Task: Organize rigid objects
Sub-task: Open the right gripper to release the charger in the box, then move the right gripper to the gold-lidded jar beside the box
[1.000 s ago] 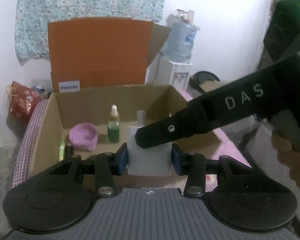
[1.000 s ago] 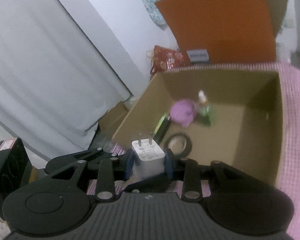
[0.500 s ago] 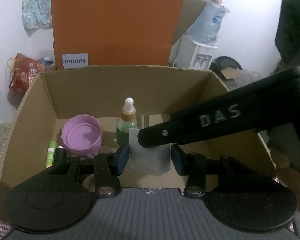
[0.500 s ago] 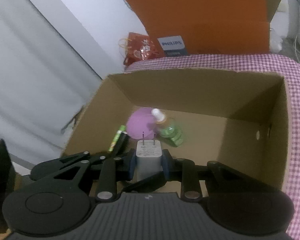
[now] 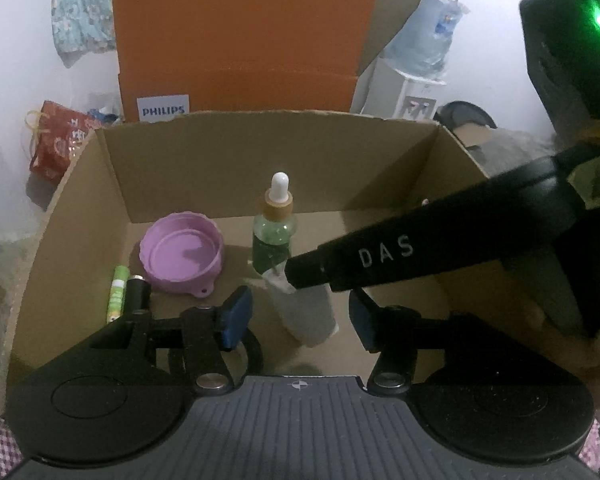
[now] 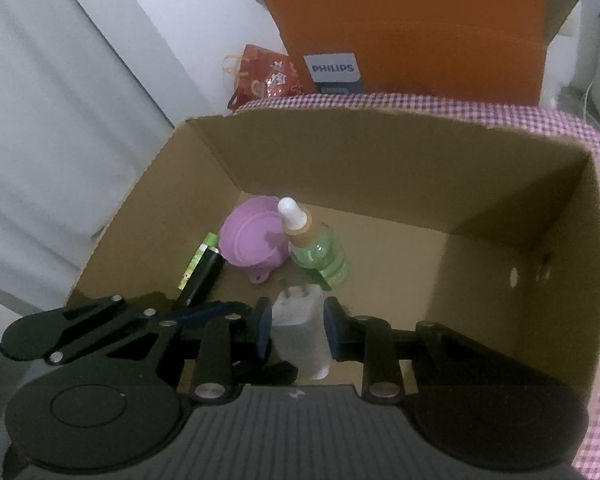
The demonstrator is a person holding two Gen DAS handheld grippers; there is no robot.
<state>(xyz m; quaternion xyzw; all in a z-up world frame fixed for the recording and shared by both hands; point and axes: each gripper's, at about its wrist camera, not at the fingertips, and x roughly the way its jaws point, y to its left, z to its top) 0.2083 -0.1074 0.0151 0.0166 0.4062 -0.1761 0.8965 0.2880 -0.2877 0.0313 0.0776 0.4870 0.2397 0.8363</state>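
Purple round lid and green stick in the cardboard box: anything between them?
A black cylinder lies between the green stick and the purple round lid, right beside the stick. Both wrist views show it.

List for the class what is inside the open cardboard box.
Inside the cardboard box: purple lid, green dropper bottle, green tube, black cylinder, white charger. The floor beneath the grippers is covered.

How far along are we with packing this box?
Done: the purple lid, green dropper bottle, green tube and black cylinder sit in the cardboard box. In hand: the white charger, low inside the box; the left tool has its jaws opening off it, while the right tool seems to grip it. Left: release it onto the box floor.
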